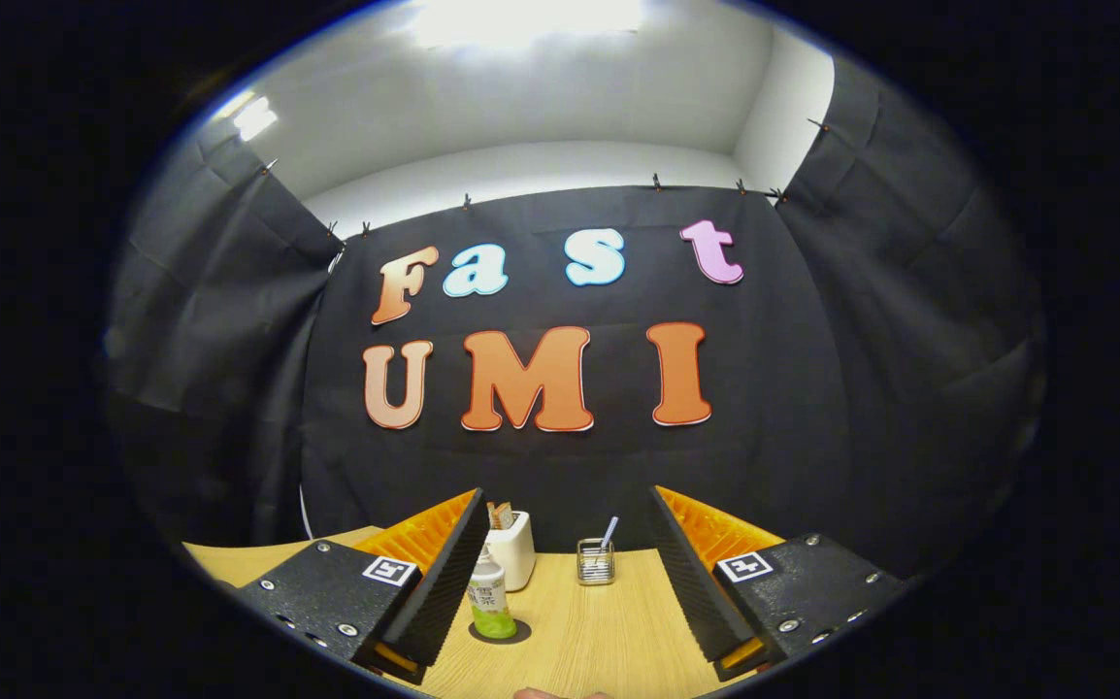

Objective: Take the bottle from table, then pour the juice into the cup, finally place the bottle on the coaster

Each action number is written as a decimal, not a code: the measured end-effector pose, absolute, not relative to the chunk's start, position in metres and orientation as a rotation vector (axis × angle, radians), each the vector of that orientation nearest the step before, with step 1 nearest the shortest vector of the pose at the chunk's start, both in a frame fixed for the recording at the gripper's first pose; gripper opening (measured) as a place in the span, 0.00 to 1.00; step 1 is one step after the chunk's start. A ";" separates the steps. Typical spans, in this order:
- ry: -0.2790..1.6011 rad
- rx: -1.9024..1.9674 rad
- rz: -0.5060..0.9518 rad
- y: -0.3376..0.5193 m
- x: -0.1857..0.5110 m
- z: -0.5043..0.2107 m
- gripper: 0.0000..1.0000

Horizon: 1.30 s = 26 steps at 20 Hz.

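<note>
My jaws (560,582) stand wide apart, gripping nothing. The small clear plastic bottle of green juice (489,604) stands upright on a dark round coaster (502,634) at lower centre-left, close by my left finger. Whether it has poured I cannot tell. Swinging left could knock it over. A white ceramic holder (514,549) and wire basket (596,563) stand beyond on the wooden counter (599,631).

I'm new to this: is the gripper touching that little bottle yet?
Cannot tell. In the gripper view, the gripper is open and the bottle stands against one finger's inner face, which overlaps its edge and hides any gap.
</note>
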State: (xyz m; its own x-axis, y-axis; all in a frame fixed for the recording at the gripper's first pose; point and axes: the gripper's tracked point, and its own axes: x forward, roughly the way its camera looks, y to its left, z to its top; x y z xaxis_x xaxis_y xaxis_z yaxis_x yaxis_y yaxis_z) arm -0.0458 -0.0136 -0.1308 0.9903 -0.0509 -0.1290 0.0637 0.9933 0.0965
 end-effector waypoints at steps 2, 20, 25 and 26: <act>0.084 0.094 -0.028 -0.004 -0.047 -0.120 0.97; 0.022 0.089 -0.036 0.010 -0.037 -0.109 0.97; 0.045 0.100 -0.015 0.018 -0.033 -0.115 0.97; 0.046 0.097 -0.017 0.018 -0.032 -0.116 0.97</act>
State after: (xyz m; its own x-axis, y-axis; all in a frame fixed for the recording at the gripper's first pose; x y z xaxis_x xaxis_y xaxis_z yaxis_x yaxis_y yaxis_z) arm -0.0325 0.0178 -0.1156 0.9988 -0.0149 -0.0470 0.0193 0.9952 0.0962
